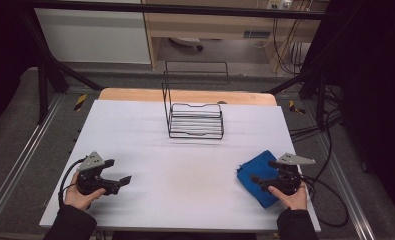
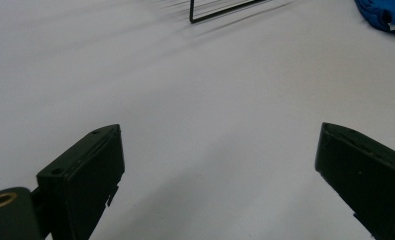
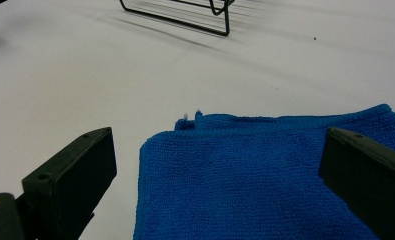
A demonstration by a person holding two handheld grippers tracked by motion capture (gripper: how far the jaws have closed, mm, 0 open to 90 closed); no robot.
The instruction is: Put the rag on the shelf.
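The right gripper [image 1: 263,179] has its fingers [image 3: 70,185] spread wide and released, gripping nothing, and they stand over the near part of the blue cloth [image 3: 265,180], one finger at each side of it in the right gripper view. The cloth lies folded and flat on the white worktop [image 1: 185,170], near the worktop's right edge and well in front of the black wire rack [image 1: 195,120], to the rack's right. The left gripper [image 1: 121,183] is released too, its fingers [image 2: 82,180] parted over bare worktop, well to the left of the cloth and in front of the rack on its left side. A hand [image 1: 80,196] holds the left gripper and another hand [image 1: 291,197] holds the right one.
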